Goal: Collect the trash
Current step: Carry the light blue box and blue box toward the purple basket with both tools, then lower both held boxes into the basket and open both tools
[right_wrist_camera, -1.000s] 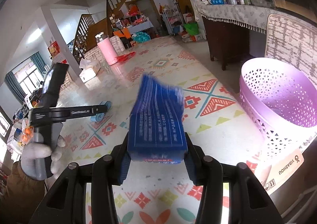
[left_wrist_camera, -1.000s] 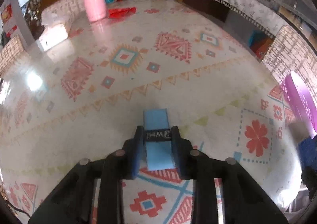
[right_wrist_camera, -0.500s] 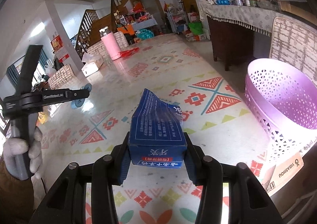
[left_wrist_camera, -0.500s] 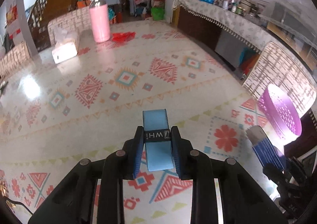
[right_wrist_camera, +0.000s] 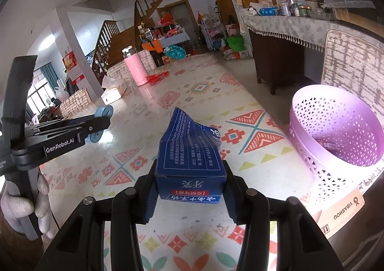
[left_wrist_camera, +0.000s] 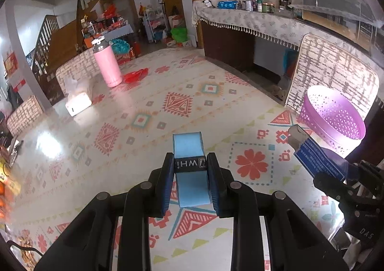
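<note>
1. Right gripper: I have its jaws clamped on a dark blue carton, crumpled at its far end, held clear of the tabletop near the front edge.
2. Left gripper: jaws together on a light blue roll with a black printed band, carried above the middle of the front part of the tabletop. From the right wrist view I see it side-on, a gloved hand on the handle.
3. Purple basket: perforated wall, standing at the tabletop's right edge, just beside a cardboard box flap at the front right corner. A small item lies inside; I cannot tell what it is.
4. Remaining items at the far left corner: pink bottle, red wrapper touching or just beside its base, white tissue box nearer the left edge.
5. Step in hand, as I judge it: both pieces are lifted and in transit to the basket; neither is over the rim yet.
6. Next move calls for: carrying the carton right until it hangs above the basket's opening, then parting the jaws; the roll after it, keeping the two grippers apart. The red wrapper looks the likeliest trash left.
</note>
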A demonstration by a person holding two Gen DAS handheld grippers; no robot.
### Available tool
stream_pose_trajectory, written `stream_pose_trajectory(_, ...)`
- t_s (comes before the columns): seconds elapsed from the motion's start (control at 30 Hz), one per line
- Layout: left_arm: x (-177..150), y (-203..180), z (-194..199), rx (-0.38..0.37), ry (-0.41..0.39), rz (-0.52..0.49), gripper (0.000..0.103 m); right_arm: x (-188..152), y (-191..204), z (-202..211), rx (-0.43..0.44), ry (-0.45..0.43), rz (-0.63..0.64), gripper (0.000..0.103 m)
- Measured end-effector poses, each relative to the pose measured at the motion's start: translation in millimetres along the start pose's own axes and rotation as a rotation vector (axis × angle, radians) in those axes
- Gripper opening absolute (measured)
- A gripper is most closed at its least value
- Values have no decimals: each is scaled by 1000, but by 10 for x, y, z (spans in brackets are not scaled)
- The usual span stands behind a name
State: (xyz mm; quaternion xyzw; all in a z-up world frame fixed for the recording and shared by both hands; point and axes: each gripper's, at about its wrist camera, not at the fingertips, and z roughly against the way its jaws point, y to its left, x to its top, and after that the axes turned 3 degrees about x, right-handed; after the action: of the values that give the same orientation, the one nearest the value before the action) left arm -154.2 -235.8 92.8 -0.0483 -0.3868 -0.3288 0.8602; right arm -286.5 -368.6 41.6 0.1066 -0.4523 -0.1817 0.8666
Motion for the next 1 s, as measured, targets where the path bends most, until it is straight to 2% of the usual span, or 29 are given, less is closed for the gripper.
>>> stream_pose_trajectory(0.4,129,-290,-4,8,-13,-59,26,93,-250,179,-3,-45,-38,51)
stream_pose_trajectory(1.0,362,-772,-174,-13,-6,-121,26,243,-867,444,-55,-98,-126,51)
